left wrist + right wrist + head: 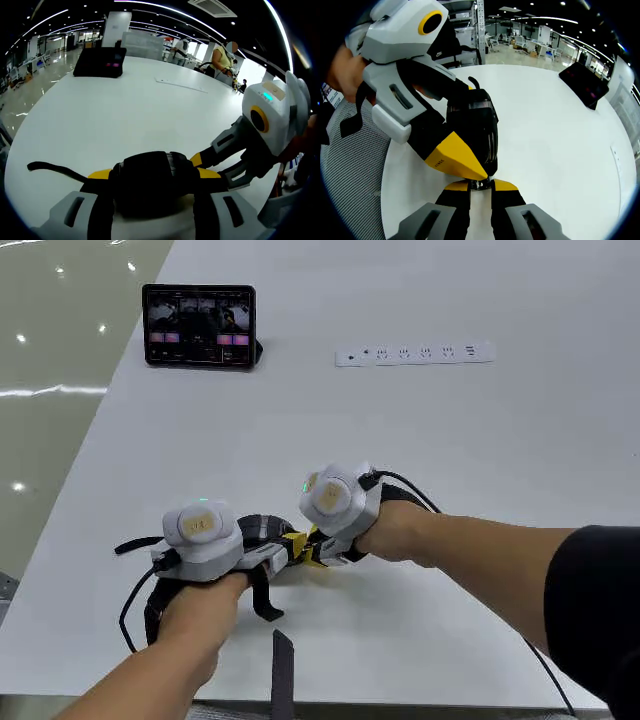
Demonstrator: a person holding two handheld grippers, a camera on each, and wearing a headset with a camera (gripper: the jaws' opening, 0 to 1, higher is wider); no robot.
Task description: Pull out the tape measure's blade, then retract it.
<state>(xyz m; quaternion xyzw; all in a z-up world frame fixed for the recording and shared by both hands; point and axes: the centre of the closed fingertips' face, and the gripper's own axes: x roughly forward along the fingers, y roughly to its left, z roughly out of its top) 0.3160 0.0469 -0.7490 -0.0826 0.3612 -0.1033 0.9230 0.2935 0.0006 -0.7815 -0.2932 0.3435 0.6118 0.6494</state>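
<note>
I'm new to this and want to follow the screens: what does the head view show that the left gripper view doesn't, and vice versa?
Head view adds the person's left hand and black sleeve. Left gripper view adds people standing beyond the table and ceiling lights. Both share the tape measure, the right gripper at it, the tablet and the power strip.

Two hand-held grippers, left (pixel 152 175) and right (pixel 481 186); one tape measure (pixel 470 120); one tablet (pixel 198 325); one power strip (pixel 415 353); one table (pixel 400 430).
</note>
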